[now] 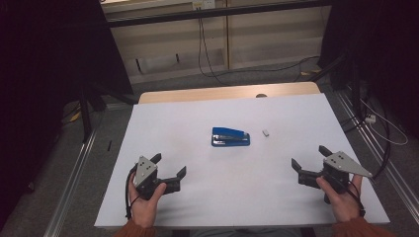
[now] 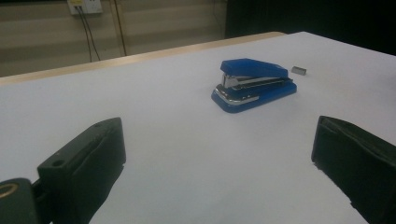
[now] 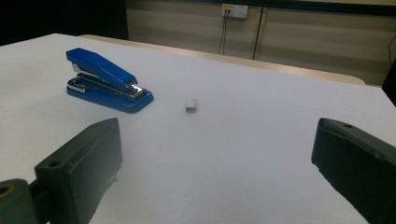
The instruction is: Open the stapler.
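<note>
A: High view first. Where's the work at?

B: Not started, I'd say. Blue stapler (image 1: 230,137) sits approx. mid-table on the white sheet (image 1: 222,197), shut, untouched. Small grey block (image 1: 266,132), prob. a strip of staples, lies just beside it at its 3 o'clock, not touching. Left gripper (image 1: 169,168) is at 7 o'clock from the stapler, right gripper (image 1: 310,159) at 4 o'clock, both well apart from it. Jaws spread wide on each, nothing between them.

A: So what's left?

B: Everything: reach, grab, and likely load the staples. That's my guess from the layout.

A: Left gripper view?

B: Stapler (image 2: 253,85) at 1 o'clock ahead of the jaws, wide gap, empty. Body is glossy blue plastic, wedge-shaped top, chrome metal rail showing along the side, flat base. Grey block (image 2: 299,70) just past its far end. Sheet (image 2: 187,154) looks smooth, matte.

A: Right gripper view?

B: Stapler (image 3: 107,81) at 10 o'clock, top arm sloping up away from its metal nose. Grey block (image 3: 192,105) near 12 o'clock, tiny, rectangular, dull metallic. Jaws are blocky black w/ matte pads, wide apart, holding nothing. Wood table edge (image 3: 261,65) runs beyond the sheet.
</note>
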Action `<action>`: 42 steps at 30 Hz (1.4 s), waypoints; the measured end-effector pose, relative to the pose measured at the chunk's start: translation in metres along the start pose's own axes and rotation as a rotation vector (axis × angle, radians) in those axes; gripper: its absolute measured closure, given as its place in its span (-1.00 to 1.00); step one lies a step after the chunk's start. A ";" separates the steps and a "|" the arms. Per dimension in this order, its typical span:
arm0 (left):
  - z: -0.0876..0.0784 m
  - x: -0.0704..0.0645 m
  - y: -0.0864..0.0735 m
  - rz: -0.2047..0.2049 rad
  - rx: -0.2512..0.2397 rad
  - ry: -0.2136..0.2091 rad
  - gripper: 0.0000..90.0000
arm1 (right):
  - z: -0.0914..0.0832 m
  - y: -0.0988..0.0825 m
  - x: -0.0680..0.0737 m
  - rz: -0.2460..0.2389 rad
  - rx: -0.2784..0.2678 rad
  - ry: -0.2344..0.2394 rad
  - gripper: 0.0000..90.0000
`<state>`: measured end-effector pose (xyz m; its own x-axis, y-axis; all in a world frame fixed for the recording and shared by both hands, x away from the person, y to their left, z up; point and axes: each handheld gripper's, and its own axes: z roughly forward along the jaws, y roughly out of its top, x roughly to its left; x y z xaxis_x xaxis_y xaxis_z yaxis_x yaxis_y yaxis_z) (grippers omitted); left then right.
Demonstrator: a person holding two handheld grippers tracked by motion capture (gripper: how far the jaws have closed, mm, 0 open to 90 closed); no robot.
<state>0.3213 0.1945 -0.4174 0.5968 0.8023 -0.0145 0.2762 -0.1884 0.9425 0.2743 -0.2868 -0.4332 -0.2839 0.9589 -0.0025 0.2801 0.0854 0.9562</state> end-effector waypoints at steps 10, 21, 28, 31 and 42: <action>0.003 0.000 0.000 -0.001 0.019 -0.011 -0.93 | 0.008 -0.001 0.004 -0.023 0.024 0.014 -0.98; 0.012 0.002 0.003 -0.039 0.016 -0.058 -0.89 | 0.018 0.000 0.012 -0.031 0.038 0.064 -0.98; 0.017 -0.002 0.004 -0.012 0.049 -0.081 -0.89 | 0.024 -0.002 0.027 -0.046 0.070 0.153 -0.96; 0.021 -0.003 0.003 -0.009 0.065 -0.094 -0.87 | 0.028 -0.001 0.034 -0.058 0.068 0.170 -0.97; 0.030 -0.008 0.003 0.013 0.076 -0.142 -0.87 | 0.044 0.001 0.048 -0.064 0.082 0.233 -0.83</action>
<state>0.3401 0.1706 -0.4244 0.6995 0.7126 -0.0543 0.3209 -0.2453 0.9148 0.3016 -0.2288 -0.4451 -0.5046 0.8632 0.0148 0.3256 0.1743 0.9293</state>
